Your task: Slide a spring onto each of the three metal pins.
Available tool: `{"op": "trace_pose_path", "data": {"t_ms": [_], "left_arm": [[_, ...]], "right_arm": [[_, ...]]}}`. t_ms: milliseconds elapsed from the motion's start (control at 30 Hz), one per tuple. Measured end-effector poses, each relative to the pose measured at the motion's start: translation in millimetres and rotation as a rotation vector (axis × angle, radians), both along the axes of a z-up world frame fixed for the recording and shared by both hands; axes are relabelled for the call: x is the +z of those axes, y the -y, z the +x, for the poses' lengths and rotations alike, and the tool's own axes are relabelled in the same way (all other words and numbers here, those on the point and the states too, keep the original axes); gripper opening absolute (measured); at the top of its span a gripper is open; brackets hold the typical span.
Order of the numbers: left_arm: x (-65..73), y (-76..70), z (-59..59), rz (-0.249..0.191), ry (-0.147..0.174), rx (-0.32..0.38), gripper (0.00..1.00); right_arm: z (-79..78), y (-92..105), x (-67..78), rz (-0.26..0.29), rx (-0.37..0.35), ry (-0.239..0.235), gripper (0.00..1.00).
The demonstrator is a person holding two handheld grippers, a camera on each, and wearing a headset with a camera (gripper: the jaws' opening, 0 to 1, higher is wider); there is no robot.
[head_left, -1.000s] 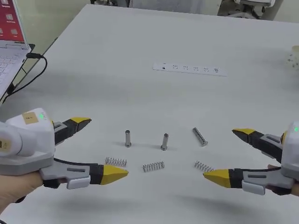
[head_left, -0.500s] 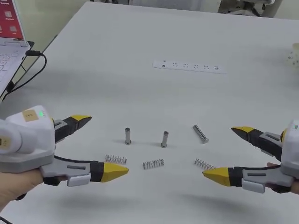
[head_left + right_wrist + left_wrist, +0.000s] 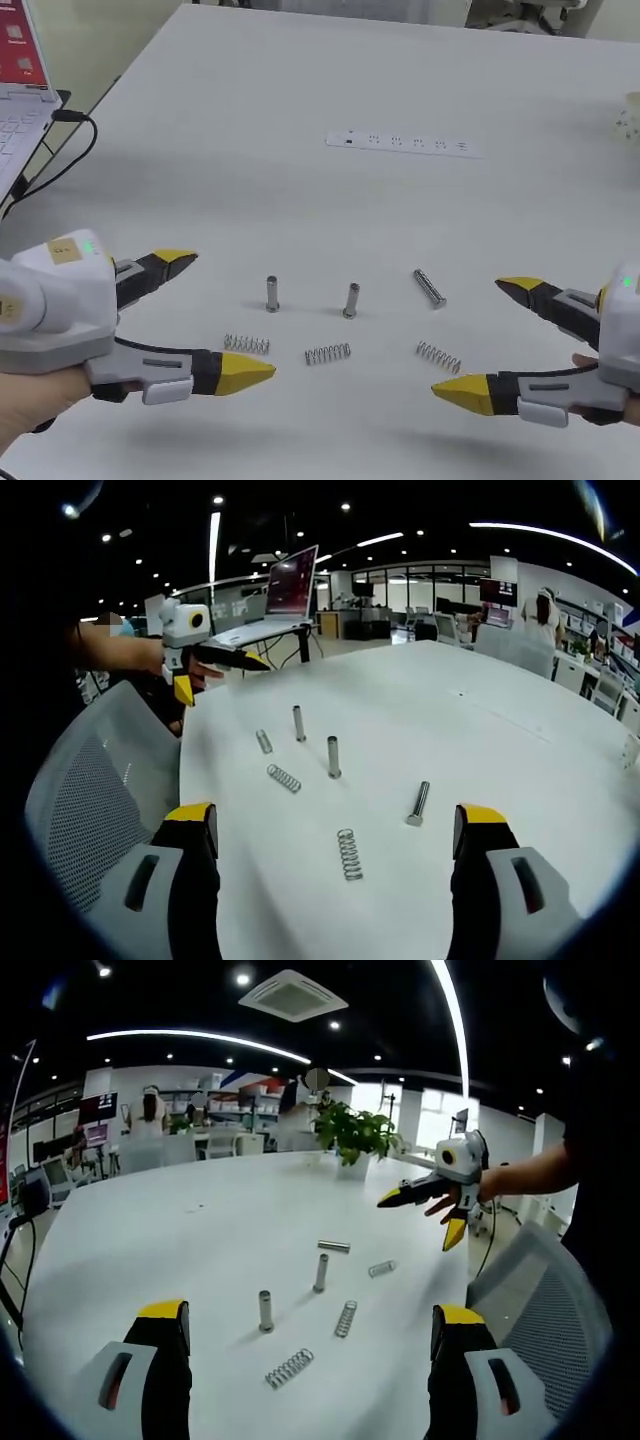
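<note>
With the left gripper (image 3: 233,314) and right gripper (image 3: 465,336) jaws wide apart, the small silvery coiled-wire spring (image 3: 439,356) looks light, squashy and roll-prone, best pinched gently mid-coil.

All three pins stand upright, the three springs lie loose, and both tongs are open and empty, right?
No: the head view shows the rightmost pin lying on its side; the left pin and middle pin stand upright. The springs lie loose; the left tongs and right tongs are open and empty.
</note>
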State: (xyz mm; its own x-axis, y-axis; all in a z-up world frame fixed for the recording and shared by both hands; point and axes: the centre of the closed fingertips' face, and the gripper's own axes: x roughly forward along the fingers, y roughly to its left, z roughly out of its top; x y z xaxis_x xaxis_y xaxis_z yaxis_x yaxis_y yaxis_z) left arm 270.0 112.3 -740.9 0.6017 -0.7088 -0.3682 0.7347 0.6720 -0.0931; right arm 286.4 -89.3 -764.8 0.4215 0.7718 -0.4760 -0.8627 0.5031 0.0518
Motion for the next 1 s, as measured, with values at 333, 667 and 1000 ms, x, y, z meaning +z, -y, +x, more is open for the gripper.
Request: {"op": "trace_pose_path", "data": {"t_ms": [333, 667, 1000], "left_arm": [[-0.2, -1.6, 2.3, 0.001, -0.002, 0.0, 0.98], [-2.1, -4.1, 2.2, 0.005, -0.009, 0.003, 0.98], [-4.4, -5.0, 1.9, 0.001, -0.014, 0.005, 0.98]], "right_arm": [[-1.5, -6.8, -4.6, -0.022, 0.022, -0.018, 0.99], [8.9, -4.9, -9.7, -0.049, 0.019, -0.023, 0.99], [27.1, -5.5, -13.4, -0.095, 0.001, -0.087, 0.89]]}}
